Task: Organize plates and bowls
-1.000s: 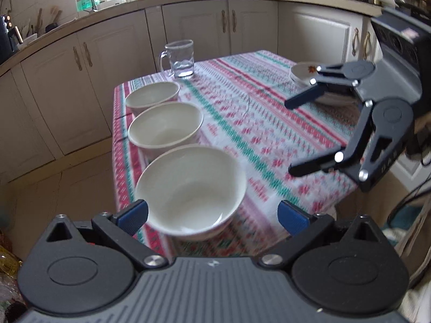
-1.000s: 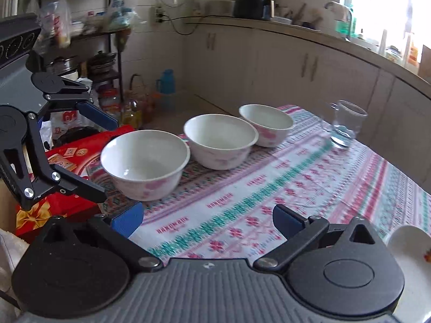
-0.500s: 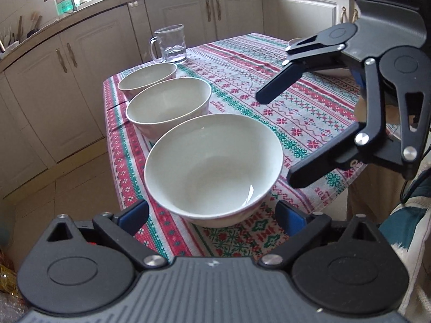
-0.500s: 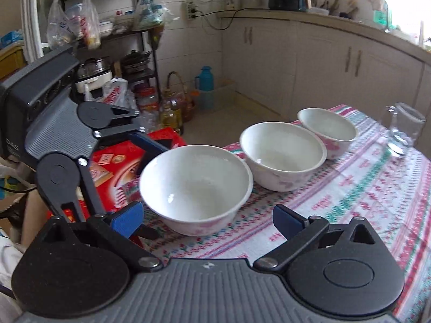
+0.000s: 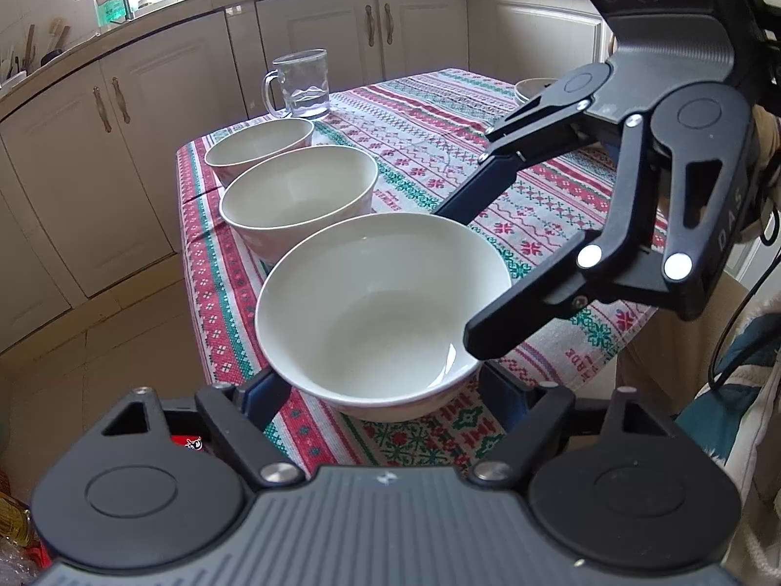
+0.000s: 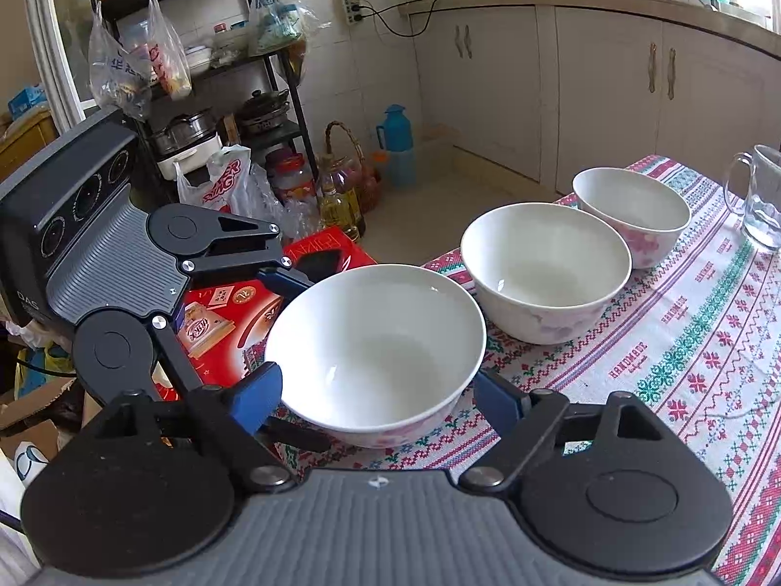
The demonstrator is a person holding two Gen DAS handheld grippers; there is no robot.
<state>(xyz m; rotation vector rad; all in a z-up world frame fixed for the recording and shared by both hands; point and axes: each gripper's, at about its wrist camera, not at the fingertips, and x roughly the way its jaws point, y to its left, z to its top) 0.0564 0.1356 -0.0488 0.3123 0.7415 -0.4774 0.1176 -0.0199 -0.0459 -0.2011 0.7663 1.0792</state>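
Three white bowls stand in a row on the patterned tablecloth. The nearest large bowl (image 5: 380, 312) (image 6: 376, 346) sits at the table's corner, then a middle bowl (image 5: 298, 195) (image 6: 546, 263) and a small far bowl (image 5: 258, 144) (image 6: 632, 210). My left gripper (image 5: 380, 390) is open, its fingers on either side of the nearest bowl's base. My right gripper (image 6: 376, 398) is open and straddles the same bowl from the other side; it also shows in the left wrist view (image 5: 463, 273). Stacked plates (image 5: 534, 88) lie at the far right, mostly hidden.
A glass mug (image 5: 302, 83) (image 6: 759, 195) stands behind the bowls. The table edge (image 5: 195, 263) drops to the floor. A red box (image 6: 229, 312), oil bottles (image 6: 341, 210) and a cluttered shelf (image 6: 215, 97) sit beside the table. Cabinets (image 5: 146, 97) line the walls.
Both grippers moved in toward the nearest bowl and now bracket it from opposite sides. The bowls have not moved.
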